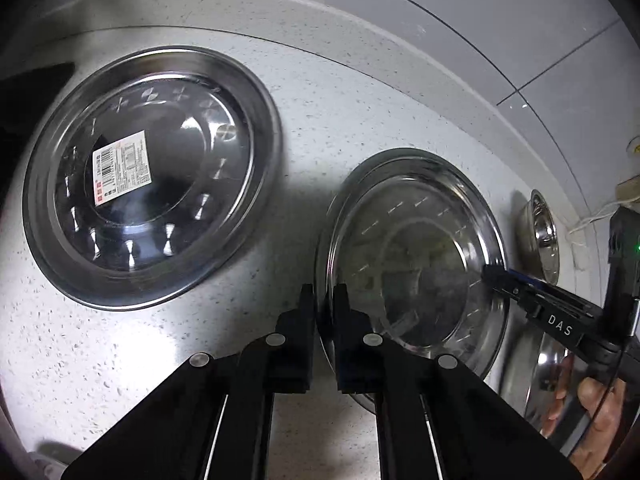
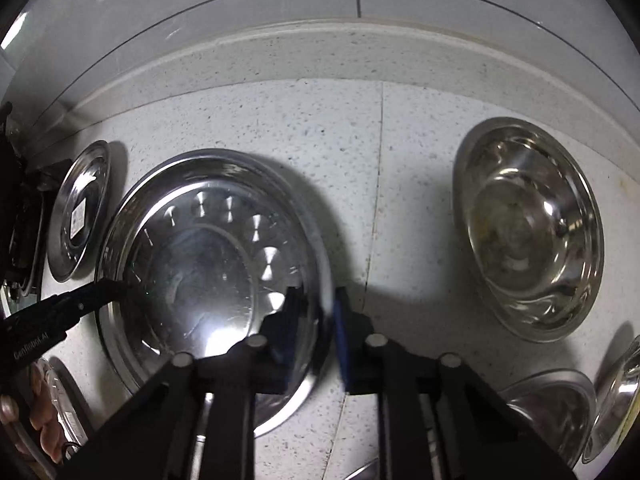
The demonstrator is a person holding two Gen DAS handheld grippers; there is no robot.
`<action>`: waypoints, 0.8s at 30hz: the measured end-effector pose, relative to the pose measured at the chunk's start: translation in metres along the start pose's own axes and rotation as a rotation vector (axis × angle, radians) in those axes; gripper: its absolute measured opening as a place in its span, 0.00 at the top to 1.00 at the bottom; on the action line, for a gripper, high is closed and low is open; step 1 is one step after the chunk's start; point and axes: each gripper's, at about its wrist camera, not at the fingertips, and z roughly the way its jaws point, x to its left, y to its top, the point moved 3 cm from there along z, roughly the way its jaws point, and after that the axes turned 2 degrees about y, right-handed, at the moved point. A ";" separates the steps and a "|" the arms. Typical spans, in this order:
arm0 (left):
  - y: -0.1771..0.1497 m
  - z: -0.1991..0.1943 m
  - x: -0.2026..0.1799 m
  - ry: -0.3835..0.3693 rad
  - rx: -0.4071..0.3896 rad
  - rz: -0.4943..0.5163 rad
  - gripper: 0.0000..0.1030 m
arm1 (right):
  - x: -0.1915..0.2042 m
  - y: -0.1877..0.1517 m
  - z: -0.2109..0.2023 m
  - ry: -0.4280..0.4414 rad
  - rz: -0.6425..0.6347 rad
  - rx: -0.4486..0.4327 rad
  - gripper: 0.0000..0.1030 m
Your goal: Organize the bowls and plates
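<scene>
Two-claw grip on one steel plate, seen from both wrist cameras.

My left claw (image 1: 324, 300) points steeply down, its jaws pinching the near-left rim of the plate (image 1: 416, 248), one finger inside the rim and one outside. From the left wrist view, my right claw (image 1: 490, 274) reaches in from the right and meets the same plate at its opposite rim. From the right wrist view, my right claw (image 2: 320, 304) is pressed onto that plate (image 2: 200, 256) at its right rim, one finger over the dish and the blue-padded finger outside; my left claw (image 2: 116, 286) enters from the left and meets the far rim. I cannot tell whether the plate is lifted or resting on the worktop (image 2: 400, 160).

The plate lies about mid-worktop, in front of the raised back edge under the tiled wall (image 2: 280, 0). A second plate with a barcode label (image 1: 120, 172) lies apart from it, toward the left end of the worktop (image 1: 340, 100). A deep bowl (image 2: 528, 228) sits well to the right, near the back edge. More steel dishes (image 2: 556, 404) crowd the front right corner of the right wrist view. A hand (image 1: 600, 412) shows below the right claw.
</scene>
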 end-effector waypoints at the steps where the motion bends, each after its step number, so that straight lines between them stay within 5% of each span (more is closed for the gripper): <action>1: -0.001 -0.001 0.000 0.004 -0.001 0.007 0.95 | 0.000 0.000 -0.002 0.003 0.001 -0.008 0.89; 7: -0.006 -0.036 0.003 -0.028 -0.042 0.002 0.95 | 0.012 -0.004 -0.038 -0.008 -0.014 -0.103 0.90; 11: -0.020 -0.100 0.018 -0.060 -0.097 0.024 0.95 | 0.034 -0.019 -0.088 0.049 -0.034 -0.183 0.90; 18: -0.079 -0.203 0.072 -0.046 -0.157 0.052 0.95 | 0.113 -0.091 -0.155 0.183 -0.117 -0.280 0.90; 24: -0.150 -0.257 0.150 0.006 -0.165 0.035 0.95 | 0.190 -0.157 -0.153 0.258 -0.204 -0.234 0.90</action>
